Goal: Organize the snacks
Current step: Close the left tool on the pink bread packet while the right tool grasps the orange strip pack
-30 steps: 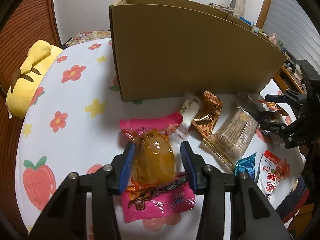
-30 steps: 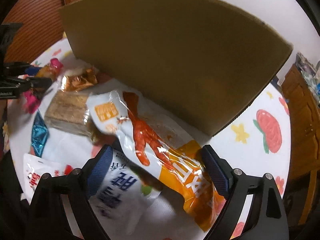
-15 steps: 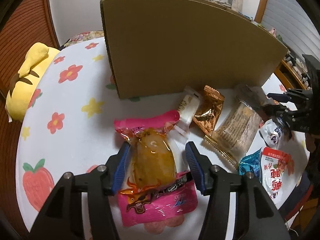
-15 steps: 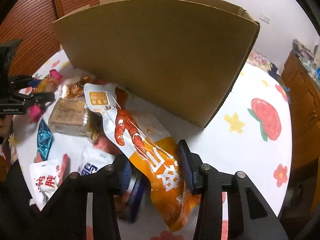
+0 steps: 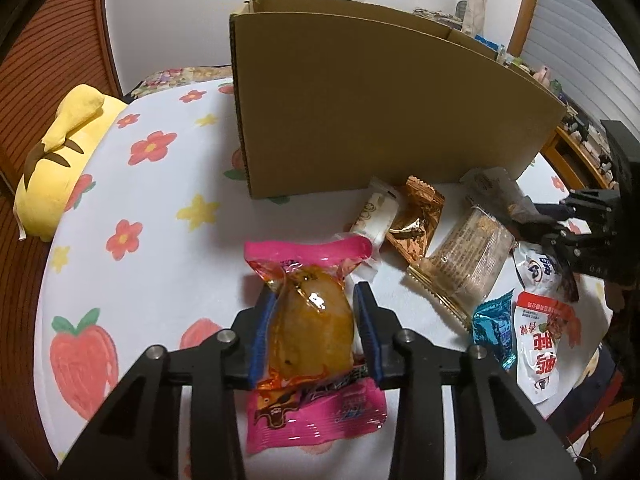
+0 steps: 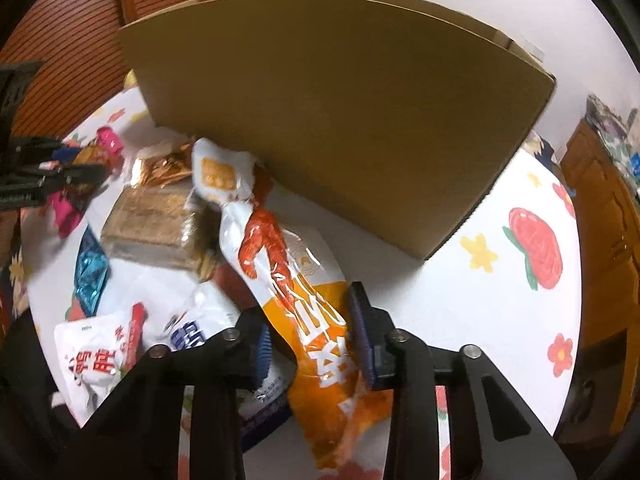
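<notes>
Left wrist: left gripper (image 5: 316, 326) clamps pink snack pack (image 5: 310, 336), right gripper (image 6: 312, 328) clamps orange pouch (image 6: 304, 300).

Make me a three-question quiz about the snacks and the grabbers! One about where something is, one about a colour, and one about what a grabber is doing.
1. Where is the yellow plush toy?
A. at the far left edge of the table
B. inside the cardboard box
C. under the snacks

2. What colour are the ends of the clear snack packet with pink ends?
A. green
B. pink
C. black

3. What is the right gripper doing?
A. hanging open over bare cloth
B. closed around the long white-and-orange snack bag
C. holding the brown cardboard box

Answers:
1 A: it lies at the edge of the flowered cloth, left of the box.
2 B: its top strip and bottom flap are both pink.
3 B: the blue fingers press both sides of the bag.
</notes>
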{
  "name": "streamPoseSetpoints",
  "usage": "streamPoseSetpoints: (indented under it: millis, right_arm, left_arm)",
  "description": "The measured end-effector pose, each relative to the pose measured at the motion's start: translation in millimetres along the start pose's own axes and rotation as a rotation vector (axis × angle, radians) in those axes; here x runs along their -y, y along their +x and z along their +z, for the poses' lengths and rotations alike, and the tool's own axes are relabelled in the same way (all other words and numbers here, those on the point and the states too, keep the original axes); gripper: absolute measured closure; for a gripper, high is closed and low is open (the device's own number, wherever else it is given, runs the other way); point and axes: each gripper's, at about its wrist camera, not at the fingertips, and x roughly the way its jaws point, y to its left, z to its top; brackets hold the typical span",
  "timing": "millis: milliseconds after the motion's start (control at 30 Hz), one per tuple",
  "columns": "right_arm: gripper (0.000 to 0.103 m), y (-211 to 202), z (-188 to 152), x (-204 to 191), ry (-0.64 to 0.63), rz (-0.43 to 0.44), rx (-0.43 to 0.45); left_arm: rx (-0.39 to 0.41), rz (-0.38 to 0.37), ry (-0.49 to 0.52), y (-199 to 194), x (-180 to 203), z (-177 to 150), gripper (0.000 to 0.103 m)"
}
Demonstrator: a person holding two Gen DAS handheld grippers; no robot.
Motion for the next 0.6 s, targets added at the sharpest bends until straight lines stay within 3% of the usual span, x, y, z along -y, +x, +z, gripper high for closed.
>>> streamPoseSetpoints:
  millis: [600]
  right_arm:
    - [0.086,-34,-6,-46,-0.095,-0.061,0.087]
  left_arm:
    - [0.081,-0.013,0.010,-25,8,0,0.067]
